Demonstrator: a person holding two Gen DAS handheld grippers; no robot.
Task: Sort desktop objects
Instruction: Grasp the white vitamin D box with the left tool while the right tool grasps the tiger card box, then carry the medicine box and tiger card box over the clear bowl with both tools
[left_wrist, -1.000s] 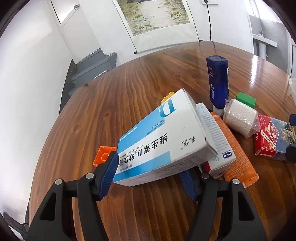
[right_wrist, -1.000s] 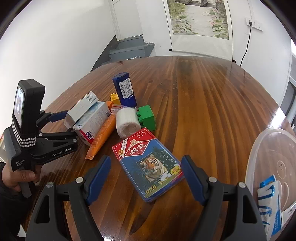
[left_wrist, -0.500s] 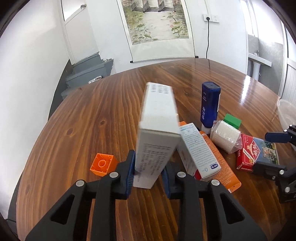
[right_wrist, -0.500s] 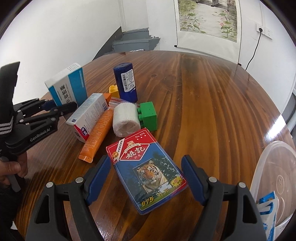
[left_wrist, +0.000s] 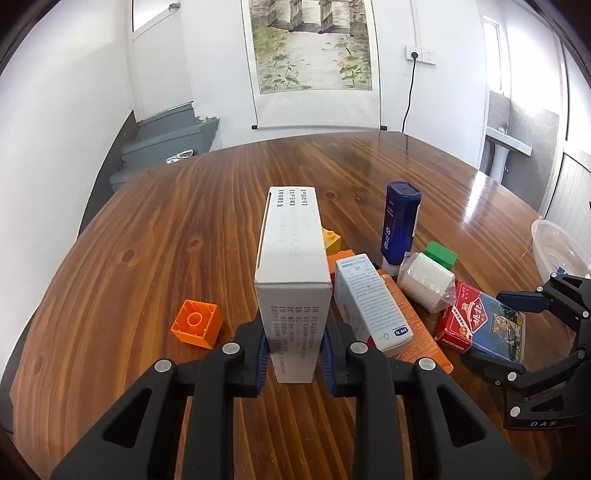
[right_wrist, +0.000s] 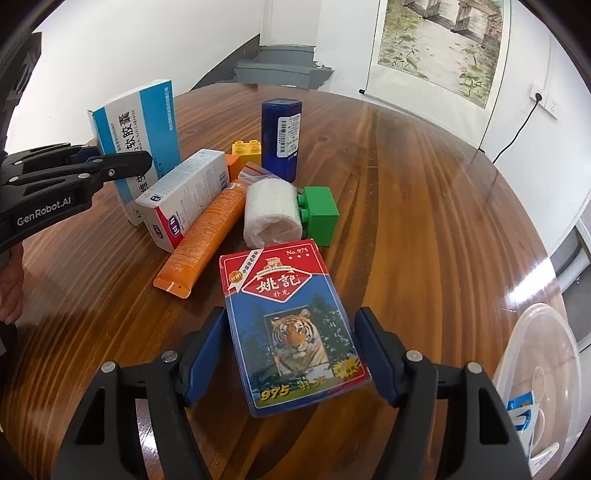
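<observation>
My left gripper (left_wrist: 293, 354) is shut on a white and blue medicine box (left_wrist: 291, 258), which stands on its narrow edge, its near end pinched between the pads. In the right wrist view the same box (right_wrist: 136, 110) is tilted up at the left in the left gripper (right_wrist: 110, 162). A red and blue playing-card box with a tiger (right_wrist: 288, 317) lies flat on the wooden table (right_wrist: 406, 184). My right gripper (right_wrist: 293, 347) straddles its near half; the jaws are closing, with small gaps still at both pads. From the left wrist, the card box (left_wrist: 480, 321) sits far right.
Clustered beyond the card box are a small white box (right_wrist: 184, 195), an orange tube (right_wrist: 207, 236), a bagged gauze roll (right_wrist: 271, 210), a green block (right_wrist: 319, 214), a yellow block (right_wrist: 247, 149) and a blue bottle (right_wrist: 282, 136). An orange block (left_wrist: 195, 323) lies left. A clear tub (right_wrist: 535, 369) sits right.
My left gripper shut on the medicine box and turned it from flat onto its edge, raised slightly. My right gripper moved closer over the card box and its jaws narrowed.
</observation>
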